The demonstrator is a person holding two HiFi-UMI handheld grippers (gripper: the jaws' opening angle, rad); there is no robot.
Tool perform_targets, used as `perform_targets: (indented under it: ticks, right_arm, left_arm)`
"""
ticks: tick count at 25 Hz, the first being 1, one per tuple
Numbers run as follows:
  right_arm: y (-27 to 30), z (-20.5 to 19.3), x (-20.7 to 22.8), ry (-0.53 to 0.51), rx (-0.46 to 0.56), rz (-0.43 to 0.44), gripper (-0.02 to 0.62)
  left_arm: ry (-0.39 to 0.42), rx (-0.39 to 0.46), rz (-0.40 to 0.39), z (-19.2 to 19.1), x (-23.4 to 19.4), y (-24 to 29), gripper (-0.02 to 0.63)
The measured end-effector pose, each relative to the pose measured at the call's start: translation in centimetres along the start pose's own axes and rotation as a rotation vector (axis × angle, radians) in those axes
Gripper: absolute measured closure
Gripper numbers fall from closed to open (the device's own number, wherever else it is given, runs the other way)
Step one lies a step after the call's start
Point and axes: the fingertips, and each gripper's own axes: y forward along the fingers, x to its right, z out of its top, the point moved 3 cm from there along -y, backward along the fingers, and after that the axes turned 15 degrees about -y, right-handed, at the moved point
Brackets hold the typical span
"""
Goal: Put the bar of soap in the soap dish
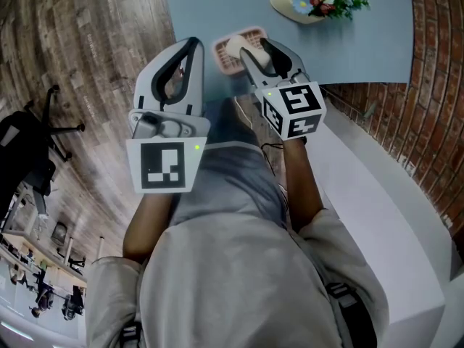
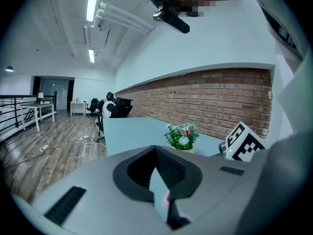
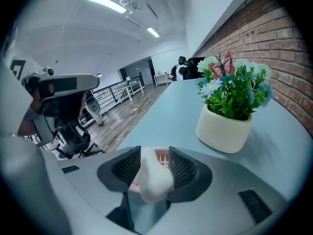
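Note:
A white bar of soap (image 1: pixel 234 46) is held between the jaws of my right gripper (image 1: pixel 252 52), which is shut on it. In the right gripper view the soap (image 3: pixel 154 180) fills the gap between the dark ribbed pads (image 3: pixel 182 169). Just beyond it sits the pink slatted soap dish (image 3: pixel 162 156). In the head view the dish (image 1: pixel 226 66) lies on the blue table (image 1: pixel 217 6), partly under the soap and the right jaws. To the dish's left my left gripper (image 1: pixel 190 46) hangs shut, with nothing between its jaws (image 2: pixel 156 153).
A cream pot of artificial flowers (image 1: pixel 304 6) stands on the table beyond the dish, to its right, also seen as the pot (image 3: pixel 225 126). A white ledge (image 1: pixel 377 194) and a brick wall (image 1: pixel 435 49) run along the right. Wooden floor (image 1: pixel 72 49) lies left of the table.

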Motion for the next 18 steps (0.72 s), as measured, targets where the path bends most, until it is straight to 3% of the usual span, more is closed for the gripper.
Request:
perform_targets:
  ticks: [5, 8, 10, 18]
  right_arm:
    - [-0.6, 0.8, 0.7, -0.009, 0.034, -0.042, 0.435]
    - [-1.4, 1.5, 0.9, -0.022, 0.066, -0.077, 0.531]
    - [-1.9, 2.0, 1.0, -0.025, 0.093, -0.094, 0.559]
    - [-5.8, 5.9, 0.6, -0.055, 0.243, -0.149, 0.581]
  left_arm:
    - [0.0, 0.0, 0.003, 0.1, 0.0, -0.1, 0.603]
    - [0.005, 0.006, 0.0, 0.3, 0.1, -0.2, 0.603]
    - [0.006, 0.009, -0.002, 0.3, 0.2, -0.3, 0.603]
    - [0.015, 0.038, -0.015, 1.3, 1.2, -1.0, 0.603]
